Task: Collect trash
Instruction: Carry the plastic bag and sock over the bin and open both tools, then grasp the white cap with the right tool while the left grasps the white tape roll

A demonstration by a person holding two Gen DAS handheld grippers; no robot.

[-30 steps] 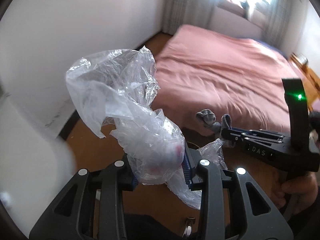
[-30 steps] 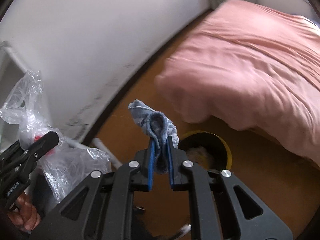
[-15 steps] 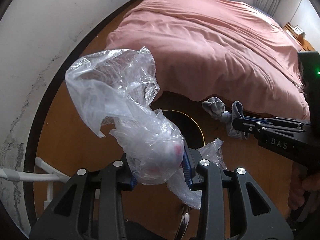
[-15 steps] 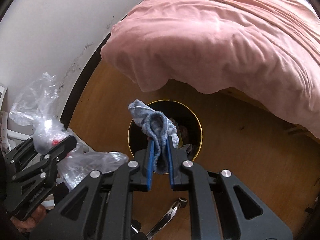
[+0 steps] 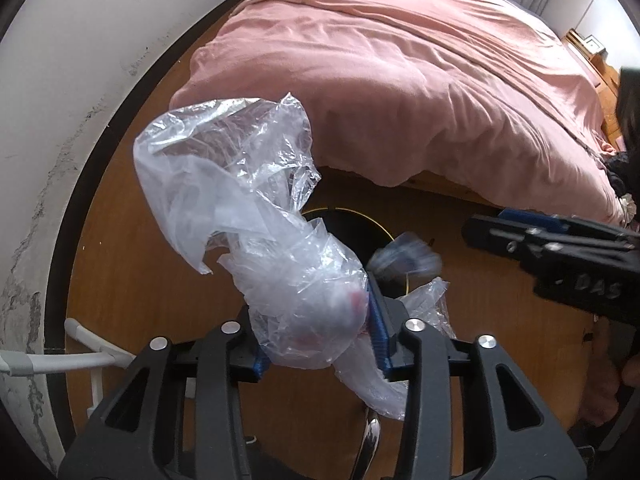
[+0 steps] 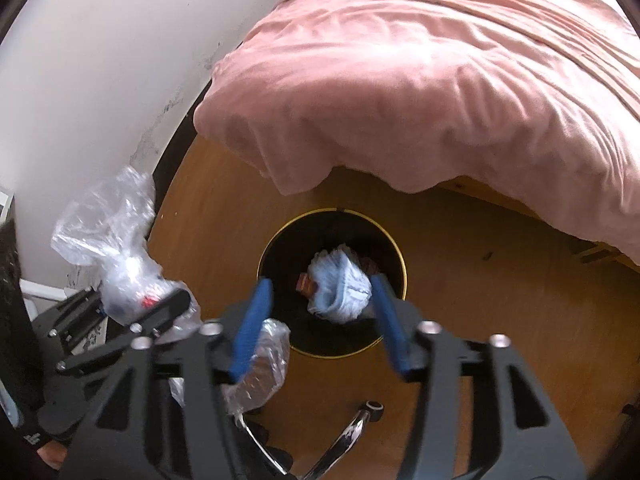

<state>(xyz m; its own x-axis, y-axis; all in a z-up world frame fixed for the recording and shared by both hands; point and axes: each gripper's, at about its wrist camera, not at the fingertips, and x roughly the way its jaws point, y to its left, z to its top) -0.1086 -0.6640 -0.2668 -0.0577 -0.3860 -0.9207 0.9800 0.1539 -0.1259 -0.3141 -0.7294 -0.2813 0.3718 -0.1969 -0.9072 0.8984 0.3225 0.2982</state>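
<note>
Wooden floor point(image 6: 480, 280) beside pink-covered bed point(image 6: 440, 80). Right gripper point(image 6: 320, 320), jaws just opened wide; crumpled grey-blue cloth point(image 6: 340, 284) inside round black gold-rimmed bin point(image 6: 280, 240). Left gripper point(image 5: 316, 336) clamps clear crumpled plastic bag point(image 5: 240, 200) (jaws easing apart).

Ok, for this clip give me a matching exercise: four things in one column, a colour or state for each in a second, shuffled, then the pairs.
Things
1. plastic bag
2. bin
3. blue cloth
4. bedcover

Descriptions
A. pink, draped over the bed's edge
B. clear, crumpled, between the left gripper's pads
C. loose between the right gripper's spread pads, over the bin
D. black with a gold rim, on the floor

Pairs: 1-B, 2-D, 3-C, 4-A
</note>
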